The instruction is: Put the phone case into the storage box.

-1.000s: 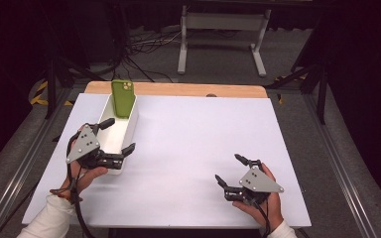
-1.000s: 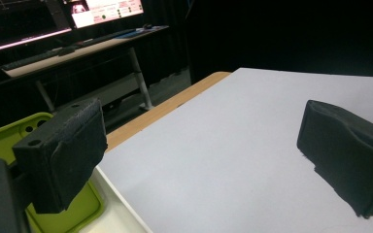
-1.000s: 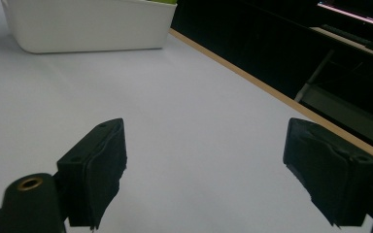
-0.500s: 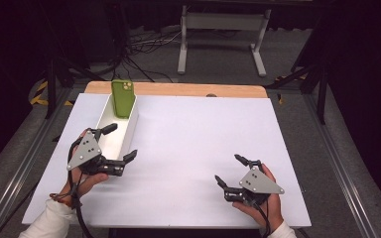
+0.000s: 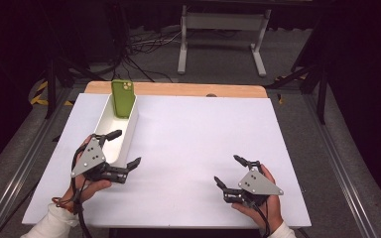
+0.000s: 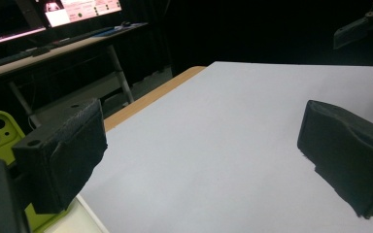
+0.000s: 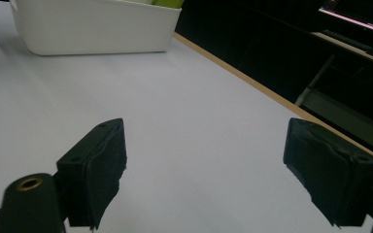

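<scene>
Left tongs [image 5: 127, 148] stand wide open and hold nothing, at 8 o'clock on the desk [image 5: 198, 129], one jaw over the near end of the white bin [image 5: 129, 130]. Right tongs [image 5: 229, 171], at 5 o'clock near the front edge, are also spread wide with nothing between them. Open white surface runs between both to the far wooden edge. At 11 o'clock, the green phone [image 5: 123, 97] stands upright against the bin's far end. No legible writing.
</scene>
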Demonstrator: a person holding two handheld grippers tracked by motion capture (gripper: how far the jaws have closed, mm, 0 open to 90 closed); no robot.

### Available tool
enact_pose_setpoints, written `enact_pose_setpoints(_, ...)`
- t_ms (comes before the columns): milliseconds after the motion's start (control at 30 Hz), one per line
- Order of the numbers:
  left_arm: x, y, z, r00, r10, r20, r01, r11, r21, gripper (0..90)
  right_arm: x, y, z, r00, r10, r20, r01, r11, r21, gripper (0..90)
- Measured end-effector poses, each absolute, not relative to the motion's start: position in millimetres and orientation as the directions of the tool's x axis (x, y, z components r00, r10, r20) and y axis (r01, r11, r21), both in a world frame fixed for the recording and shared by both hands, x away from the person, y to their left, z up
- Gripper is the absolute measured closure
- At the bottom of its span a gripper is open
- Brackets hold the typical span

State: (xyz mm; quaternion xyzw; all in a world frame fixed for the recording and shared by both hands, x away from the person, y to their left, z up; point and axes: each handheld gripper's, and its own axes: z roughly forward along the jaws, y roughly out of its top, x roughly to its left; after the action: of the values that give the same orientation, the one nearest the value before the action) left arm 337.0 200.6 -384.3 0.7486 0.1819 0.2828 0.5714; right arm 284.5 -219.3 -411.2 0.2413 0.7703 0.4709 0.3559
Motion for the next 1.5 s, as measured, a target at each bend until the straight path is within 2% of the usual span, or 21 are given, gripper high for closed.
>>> enact_pose_setpoints(933, 317.0, 198.8, -398.9, 0.786, 0.562, 0.257, -0.071, -0.331, 0.941, 5.3, 278.4, -215.7, -411.7, -0.638, 0.701, -0.318, 0.03, 0.436, 0.899, 16.2)
enact_pose_setpoints(1367, 308.1, 198.0, -411.2, 0.799, 0.549, 0.245, -0.053, -0.342, 0.938, 5.2, 275.7, -215.0, -412.1, -0.642, 0.695, -0.324, 0.019, 0.436, 0.9, 16.0)
enact_pose_setpoints(1500, 305.1, 198.4, -415.5, 0.805, 0.551, 0.219, -0.032, -0.328, 0.944, 5.3, 274.5, -214.0, -412.3, -0.637, 0.695, -0.333, 0.014, 0.442, 0.897, 15.8)
